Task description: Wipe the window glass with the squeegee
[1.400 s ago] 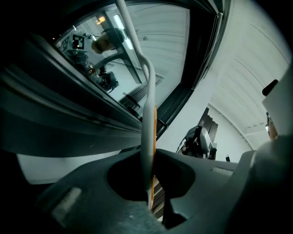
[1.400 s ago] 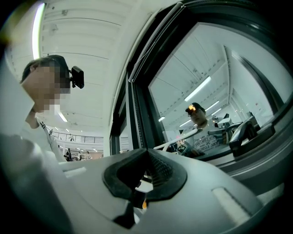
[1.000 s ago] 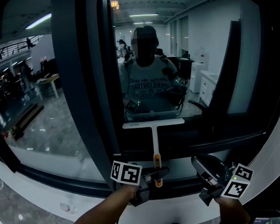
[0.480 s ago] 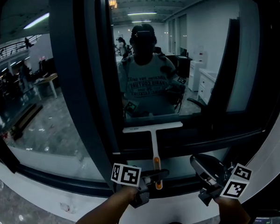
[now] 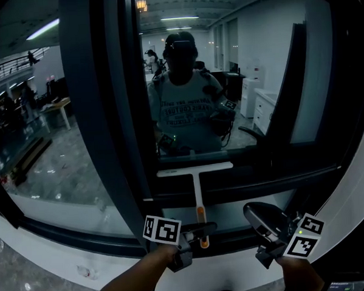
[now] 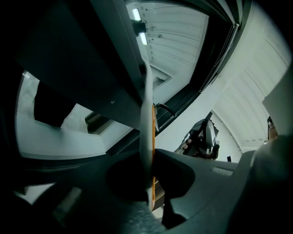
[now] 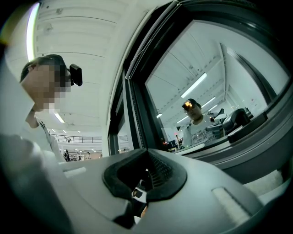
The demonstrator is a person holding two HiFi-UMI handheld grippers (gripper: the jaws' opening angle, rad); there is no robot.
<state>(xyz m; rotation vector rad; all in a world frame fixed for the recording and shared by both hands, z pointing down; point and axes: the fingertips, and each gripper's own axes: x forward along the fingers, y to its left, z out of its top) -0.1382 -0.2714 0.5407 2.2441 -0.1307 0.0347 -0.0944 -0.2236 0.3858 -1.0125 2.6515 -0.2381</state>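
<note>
A white T-shaped squeegee [image 5: 194, 170] stands upright with its blade against the lower part of the window glass [image 5: 185, 81]. My left gripper [image 5: 199, 231] is shut on its white and orange handle, below the pane. In the left gripper view the handle [image 6: 147, 128] runs up between the jaws toward the dark frame. To the right of it, near the sill, my right gripper [image 5: 259, 215] is shut with nothing in it. In the right gripper view the right gripper [image 7: 146, 154] has its pads together, pointing at the window glass [image 7: 206, 87].
A thick dark mullion [image 5: 110, 115] stands left of the pane and a dark lower frame [image 5: 263, 180] runs under the blade. The white sill [image 5: 66, 251] curves along the bottom. The glass mirrors a person and an office behind.
The squeegee blade has slid a little down and to the left on the glass with the left gripper. The right gripper has barely shifted.
</note>
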